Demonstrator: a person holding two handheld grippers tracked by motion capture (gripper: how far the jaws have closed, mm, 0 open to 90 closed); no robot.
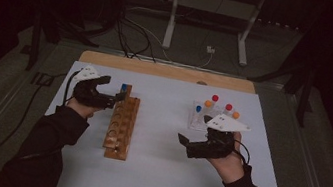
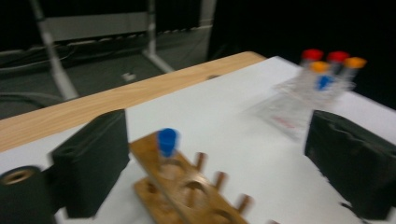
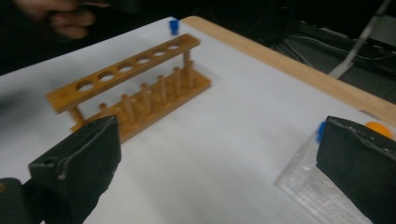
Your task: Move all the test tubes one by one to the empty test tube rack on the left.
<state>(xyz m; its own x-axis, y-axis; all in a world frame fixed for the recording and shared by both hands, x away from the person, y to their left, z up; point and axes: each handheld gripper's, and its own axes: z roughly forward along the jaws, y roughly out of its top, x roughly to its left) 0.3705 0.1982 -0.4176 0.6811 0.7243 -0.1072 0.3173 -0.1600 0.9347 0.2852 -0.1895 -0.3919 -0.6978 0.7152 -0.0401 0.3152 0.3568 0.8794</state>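
A wooden test-tube rack (image 1: 121,127) stands on the white table top, left of centre. One blue-capped tube (image 1: 125,88) sits upright in its far end hole. My left gripper (image 1: 114,98) hovers just left of that tube, open. In the left gripper view the blue-capped tube (image 2: 167,140) stands in the rack (image 2: 196,191), free between the wide-apart jaws of the left gripper (image 2: 217,154). My right gripper (image 1: 184,144) is open over bare table, right of the rack. The right gripper view shows its jaws apart with nothing between them; the right gripper (image 3: 219,144) faces the rack (image 3: 135,79).
A clear plastic holder (image 1: 212,113) at the right rear carries several tubes with red, orange and blue caps, also seen as the clear holder (image 2: 299,100) in the left gripper view. A wooden strip (image 1: 168,71) borders the table's far edge. Cables and a metal stand lie beyond.
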